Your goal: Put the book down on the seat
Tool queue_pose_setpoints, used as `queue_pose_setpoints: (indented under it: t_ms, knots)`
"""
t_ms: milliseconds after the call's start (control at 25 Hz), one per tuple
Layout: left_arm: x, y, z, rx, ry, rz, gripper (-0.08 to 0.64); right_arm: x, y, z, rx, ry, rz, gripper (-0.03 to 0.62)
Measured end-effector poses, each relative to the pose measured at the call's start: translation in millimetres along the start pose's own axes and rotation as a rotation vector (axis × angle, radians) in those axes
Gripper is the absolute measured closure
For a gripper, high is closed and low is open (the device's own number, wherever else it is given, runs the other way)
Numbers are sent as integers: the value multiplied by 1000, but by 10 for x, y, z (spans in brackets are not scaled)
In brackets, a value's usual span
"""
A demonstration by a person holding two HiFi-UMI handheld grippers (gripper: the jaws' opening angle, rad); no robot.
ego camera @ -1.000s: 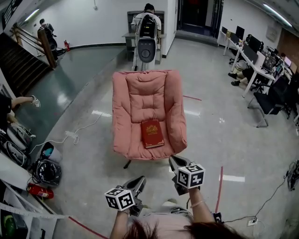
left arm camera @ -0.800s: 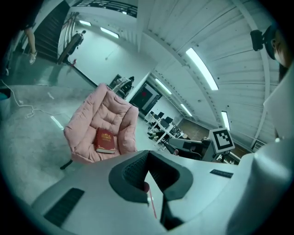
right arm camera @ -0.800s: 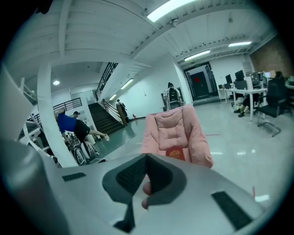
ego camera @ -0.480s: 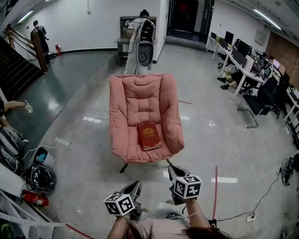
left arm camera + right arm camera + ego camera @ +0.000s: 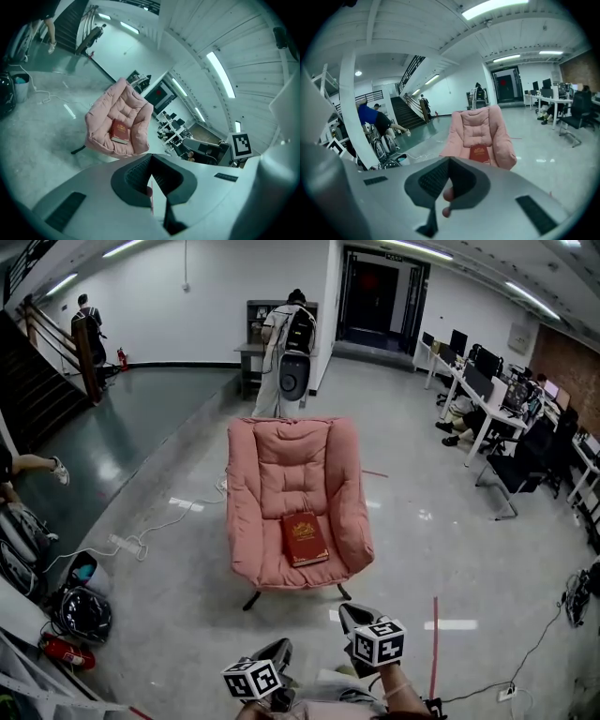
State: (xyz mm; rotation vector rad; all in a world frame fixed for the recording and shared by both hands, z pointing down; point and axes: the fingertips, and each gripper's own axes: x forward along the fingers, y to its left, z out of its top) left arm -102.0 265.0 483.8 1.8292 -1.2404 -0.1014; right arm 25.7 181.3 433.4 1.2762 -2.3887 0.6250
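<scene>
On glossy grey floor [image 5: 187, 615]: pink cushioned armchair [image 5: 291, 465], upright on dark legs. Flat on its seat, toward front edge: red book [image 5: 306, 538]. Left, on floor: white power strip [image 5: 123, 543], cable trailing.

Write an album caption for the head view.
A red book lies flat on the pink armchair seat; left gripper and right gripper hang shut, well short of it.

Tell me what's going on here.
A person holds a gripper in each hand, low and close to the body. The left gripper and right gripper both have their jaws shut on nothing. The red book lies flat on the seat of the pink armchair, well clear of both grippers, so the book is already put down.
</scene>
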Motion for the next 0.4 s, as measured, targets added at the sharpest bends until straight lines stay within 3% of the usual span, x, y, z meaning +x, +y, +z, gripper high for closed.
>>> queue_pose_setpoints:
  t_ms: [240, 400]
  knots:
    - [-73, -109, 25, 84, -9, -22, 560, 31, -10, -22, -19, 24, -9, 577]
    - [-29, -51, -38, 87, 33, -23, 560, 125, -43, -4, -40, 27, -19, 578]
